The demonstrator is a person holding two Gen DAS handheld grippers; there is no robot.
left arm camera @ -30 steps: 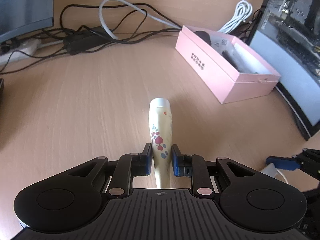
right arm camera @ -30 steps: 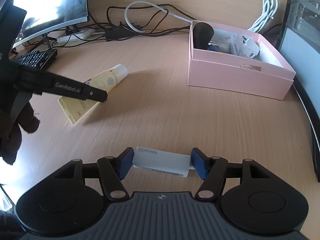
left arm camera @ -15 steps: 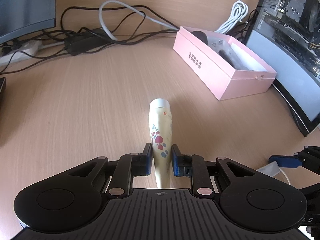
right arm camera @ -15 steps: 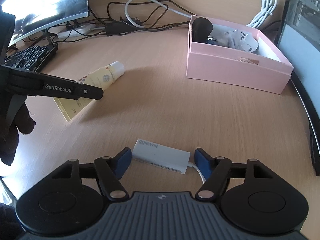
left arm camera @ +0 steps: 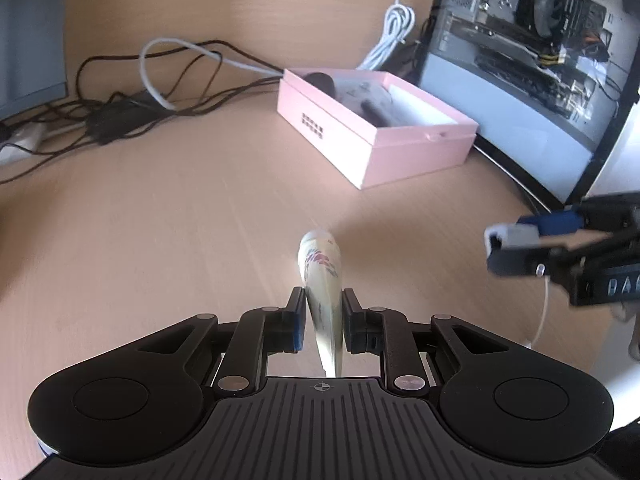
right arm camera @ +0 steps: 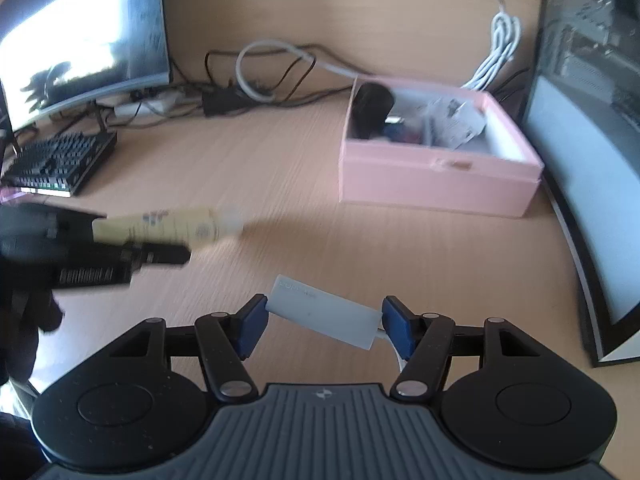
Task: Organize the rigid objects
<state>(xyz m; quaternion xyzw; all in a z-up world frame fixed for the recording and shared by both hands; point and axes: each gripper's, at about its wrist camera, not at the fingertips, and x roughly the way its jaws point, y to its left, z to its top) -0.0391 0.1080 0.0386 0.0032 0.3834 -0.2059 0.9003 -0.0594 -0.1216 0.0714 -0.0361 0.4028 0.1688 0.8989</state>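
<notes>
My left gripper (left arm camera: 323, 310) is shut on a cream tube with coloured spots (left arm camera: 322, 276), held off the desk with its white cap pointing forward. From the right wrist view the same tube (right arm camera: 172, 228) hangs blurred at the left in that gripper. My right gripper (right arm camera: 324, 322) is shut on a white adapter block (right arm camera: 326, 312) with a thin white cord at its right end, lifted above the desk. It also shows at the right of the left wrist view, right gripper (left arm camera: 520, 240). An open pink box (right arm camera: 436, 168) holding several items stands ahead on the desk, pink box (left arm camera: 380, 140).
A computer case (left arm camera: 532, 52) with a glass side stands to the right of the box. Tangled cables (left arm camera: 132, 100) and a power brick lie along the back wall. A monitor (right arm camera: 80, 36) and a black keyboard (right arm camera: 60, 156) sit at the far left.
Both grippers have risen and swung toward the pink box. The tube has rolled onto its edge and left the desk. The adapter block has been lifted off the desk.
</notes>
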